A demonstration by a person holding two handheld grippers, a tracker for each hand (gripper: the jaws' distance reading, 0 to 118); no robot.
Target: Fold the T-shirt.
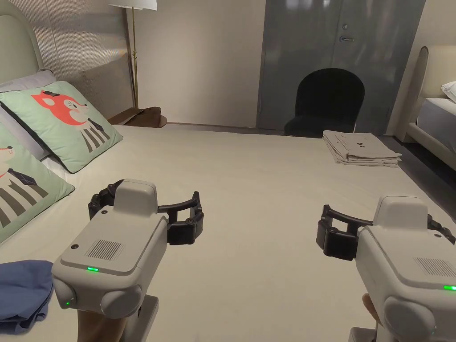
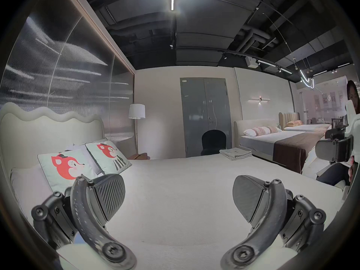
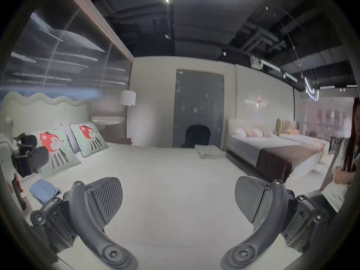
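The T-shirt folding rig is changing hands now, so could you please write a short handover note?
Left claw: open, empty, held above the bed.
Right claw: open, empty, also above the bed.
Blue garment, presumably the T-shirt: crumpled at the near left edge of the bed, below the fox pillows, untouched.
Folded beige pile: far right of the bed.
Done: nothing on the blue garment.
Left: pick it up, spread it flat, fold it.

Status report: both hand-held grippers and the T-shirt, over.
Left hand-held gripper open, empty. Right hand-held gripper open, empty, both above the bed. Blue T-shirt crumpled at left, untouched. Folded beige stack far right, out of the way.
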